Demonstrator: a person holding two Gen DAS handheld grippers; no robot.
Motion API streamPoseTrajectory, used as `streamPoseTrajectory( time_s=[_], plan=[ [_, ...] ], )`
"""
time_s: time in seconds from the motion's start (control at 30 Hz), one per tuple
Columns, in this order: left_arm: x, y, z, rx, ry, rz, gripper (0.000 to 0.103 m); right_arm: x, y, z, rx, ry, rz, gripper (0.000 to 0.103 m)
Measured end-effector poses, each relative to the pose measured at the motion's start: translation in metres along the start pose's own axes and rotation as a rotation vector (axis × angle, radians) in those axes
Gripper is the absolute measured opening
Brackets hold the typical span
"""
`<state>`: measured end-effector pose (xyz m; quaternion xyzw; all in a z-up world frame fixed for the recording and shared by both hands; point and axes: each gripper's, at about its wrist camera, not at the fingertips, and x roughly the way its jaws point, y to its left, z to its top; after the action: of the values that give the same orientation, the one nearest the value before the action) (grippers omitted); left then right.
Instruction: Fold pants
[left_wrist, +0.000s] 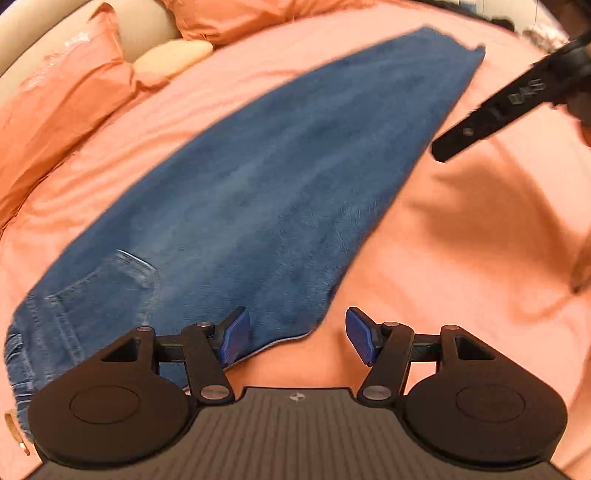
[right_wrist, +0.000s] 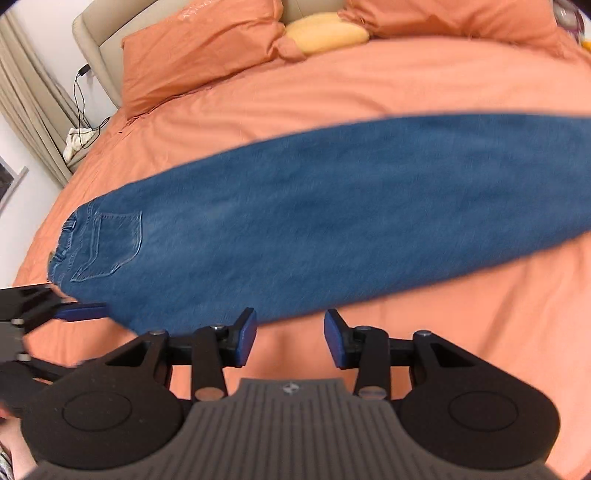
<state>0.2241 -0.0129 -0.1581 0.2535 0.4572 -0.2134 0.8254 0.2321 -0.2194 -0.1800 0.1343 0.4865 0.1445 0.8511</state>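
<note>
An orange-sheeted bed (right_wrist: 332, 85) fills both views, serving as the flat folding surface. Across it lie the blue jeans (right_wrist: 332, 206), already doubled leg on leg into one long strip running from lower left to the right edge of the right wrist view, waistband and back pocket (right_wrist: 110, 243) at the lower left, apparently laid straight so the next fold can go across the length. Orange pillows (right_wrist: 199, 51) and a yellow cushion (right_wrist: 325, 31) sit at the top, clear of the work. No container appears in either view. The left gripper (left_wrist: 297, 336) hovers at the bottom centre of its view over the jeans' near edge, fingers wide apart and empty. The right gripper (right_wrist: 290, 338), bottom centre of its view, holds nothing, its fingers partly apart just below the denim's edge.
</note>
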Motion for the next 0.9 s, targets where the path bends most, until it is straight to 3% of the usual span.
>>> streamPoseTrajectory(
  time_s=[0.07,0.1,0.13,0.23,0.3,0.4,0.6,0.77,0.8,0.9],
  plan=[
    [0.019,-0.006,0.001,0.000,0.037,0.043,0.060,0.005,-0.004,-0.012,0.036,0.008,-0.005,0.039],
    [0.026,-0.004,0.001,-0.013,0.056,0.079,0.039,0.007,-0.006,-0.018,0.045,0.014,-0.009,0.039],
    [0.029,0.000,0.002,-0.041,0.064,0.068,0.032,0.008,-0.009,-0.022,0.050,0.020,-0.018,0.039],
    [0.013,0.019,0.007,-0.144,0.021,0.033,0.019,0.008,-0.021,-0.024,0.036,0.025,-0.050,0.041],
    [-0.004,0.033,0.014,-0.200,-0.007,0.017,0.017,0.003,-0.029,-0.023,0.016,0.024,-0.066,0.043],
    [-0.013,0.049,0.026,-0.208,0.066,-0.040,0.016,0.002,-0.040,-0.019,-0.006,0.028,-0.078,0.043],
    [0.034,0.033,0.020,-0.191,0.249,-0.069,0.016,0.002,-0.049,-0.007,-0.084,-0.019,-0.116,0.042],
    [0.055,0.032,0.016,-0.194,0.286,-0.077,0.017,0.010,-0.062,0.014,-0.093,-0.054,-0.139,0.042],
    [0.053,0.032,0.017,-0.180,0.292,-0.088,0.019,0.011,-0.068,0.018,-0.082,-0.055,-0.145,0.042],
    [0.039,0.041,0.020,-0.163,0.274,-0.148,0.041,0.013,-0.082,0.031,-0.057,-0.053,-0.165,0.042]
  ],
)
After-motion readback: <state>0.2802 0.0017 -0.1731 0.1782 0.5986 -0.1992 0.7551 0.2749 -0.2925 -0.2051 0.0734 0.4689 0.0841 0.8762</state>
